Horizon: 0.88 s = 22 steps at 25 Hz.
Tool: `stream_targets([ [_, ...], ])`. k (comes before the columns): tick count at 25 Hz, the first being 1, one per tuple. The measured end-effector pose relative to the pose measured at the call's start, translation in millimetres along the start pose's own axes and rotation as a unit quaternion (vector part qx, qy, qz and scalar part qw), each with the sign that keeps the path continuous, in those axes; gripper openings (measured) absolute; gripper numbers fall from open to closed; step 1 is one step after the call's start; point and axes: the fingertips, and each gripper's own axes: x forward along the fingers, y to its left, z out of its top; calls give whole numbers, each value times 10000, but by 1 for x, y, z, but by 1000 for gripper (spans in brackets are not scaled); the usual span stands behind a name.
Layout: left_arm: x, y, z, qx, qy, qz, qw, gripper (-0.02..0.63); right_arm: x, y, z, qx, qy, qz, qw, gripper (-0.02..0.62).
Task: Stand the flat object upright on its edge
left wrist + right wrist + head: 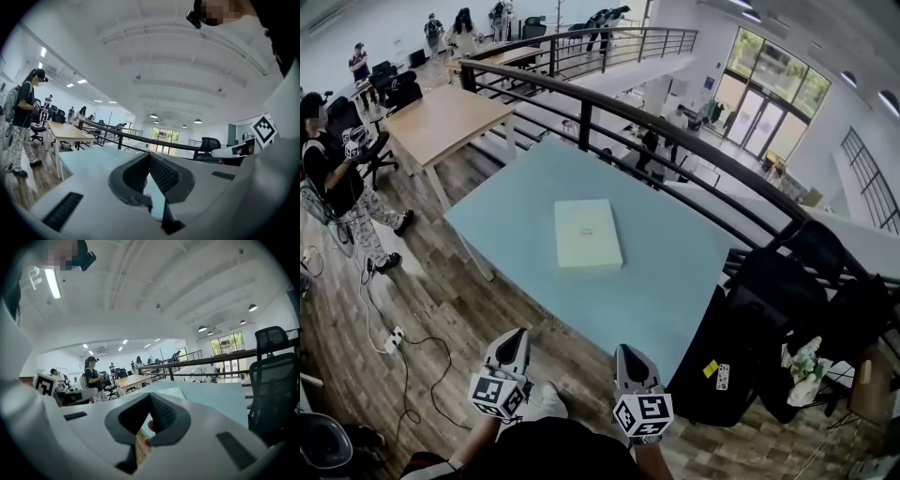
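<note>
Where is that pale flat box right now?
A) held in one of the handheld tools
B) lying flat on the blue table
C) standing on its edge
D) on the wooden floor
B: the box lies flat near the middle of the blue table, with the left gripper and right gripper both short of it.

Wood-plank floor underfoot, black railing curving past the pale blue table, a wooden desk beyond (people standing near it), big windows glowing far right.
</note>
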Motion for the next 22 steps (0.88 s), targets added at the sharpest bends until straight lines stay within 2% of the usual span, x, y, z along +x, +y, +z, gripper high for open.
stream_targets([
  [12,45,59,9,8,33,-201,9998,3,69,11,14,-52,-20,-203,9998,6],
  [22,61,87,6,55,52,-360,9993,3,92,15,8,31,-28,-427,9991,6],
])
